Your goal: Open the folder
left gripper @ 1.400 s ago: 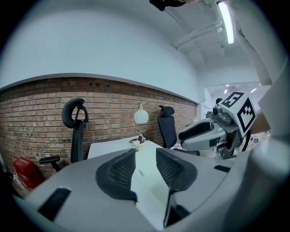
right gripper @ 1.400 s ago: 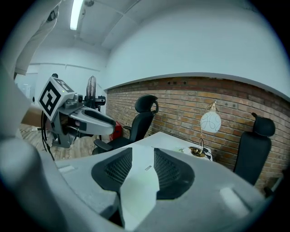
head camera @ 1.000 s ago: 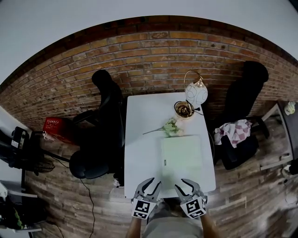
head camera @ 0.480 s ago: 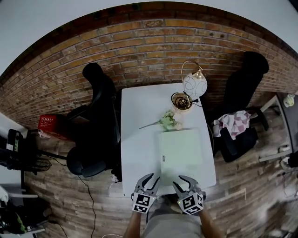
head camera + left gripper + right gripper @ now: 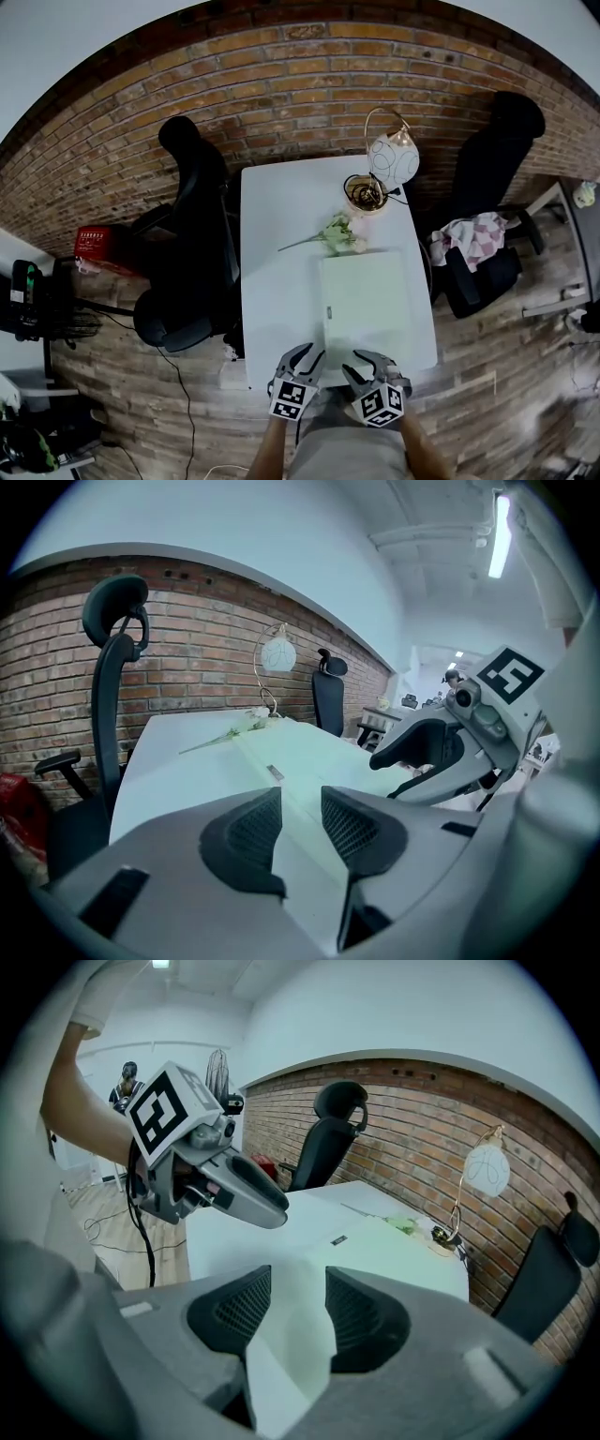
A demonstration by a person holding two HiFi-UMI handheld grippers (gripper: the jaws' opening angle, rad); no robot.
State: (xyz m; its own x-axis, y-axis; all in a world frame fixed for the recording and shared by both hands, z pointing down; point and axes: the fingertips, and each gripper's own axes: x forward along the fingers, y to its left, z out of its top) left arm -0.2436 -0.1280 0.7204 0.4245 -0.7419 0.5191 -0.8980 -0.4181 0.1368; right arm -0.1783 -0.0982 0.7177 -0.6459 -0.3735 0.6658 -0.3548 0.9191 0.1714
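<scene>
**Folder (image 5: 366, 298) lies closed on the white table (image 5: 281, 216); opening not yet begun**

The pale green folder lies flat on the table's near right part. The left gripper (image 5: 305, 357) and right gripper (image 5: 358, 364) hover side by side at the near edge, just short of the folder and touching nothing. The left jaws stand partly apart and empty. The right jaws have just been opening, with nothing between them. The whole task appears left to do.

A black office chair (image 5: 192, 187) stands at left. A flower sprig (image 5: 336, 234) and a globe lamp (image 5: 392, 159) sit beyond the folder. A second chair (image 5: 497, 169) stands at right, before a brick wall (image 5: 281, 84).
</scene>
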